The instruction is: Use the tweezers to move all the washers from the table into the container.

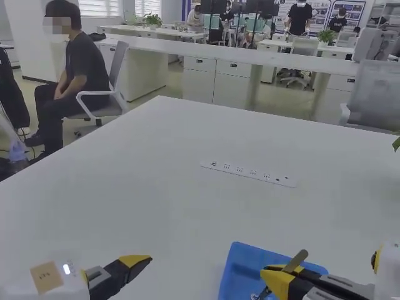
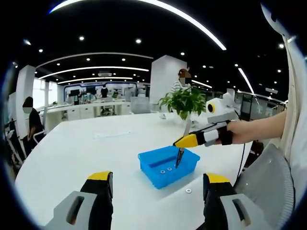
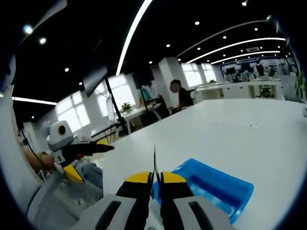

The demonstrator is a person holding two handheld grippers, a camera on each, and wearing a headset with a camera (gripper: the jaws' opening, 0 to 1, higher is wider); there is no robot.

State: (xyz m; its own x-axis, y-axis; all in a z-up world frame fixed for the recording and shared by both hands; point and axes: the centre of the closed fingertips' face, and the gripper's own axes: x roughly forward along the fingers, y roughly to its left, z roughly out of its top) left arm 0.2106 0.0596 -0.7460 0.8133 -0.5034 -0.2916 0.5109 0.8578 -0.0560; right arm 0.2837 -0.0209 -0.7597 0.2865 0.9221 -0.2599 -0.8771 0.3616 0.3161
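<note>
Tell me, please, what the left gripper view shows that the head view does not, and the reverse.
Left gripper view: the tweezers with tips dipped into the blue container, washers lying inside it, and one washer loose on the table beside it. Head view: the sockets of the power strip and a lit lamp on the left tool. Both: the white table, the blue container, and the right tool shut on the tweezers.
</note>
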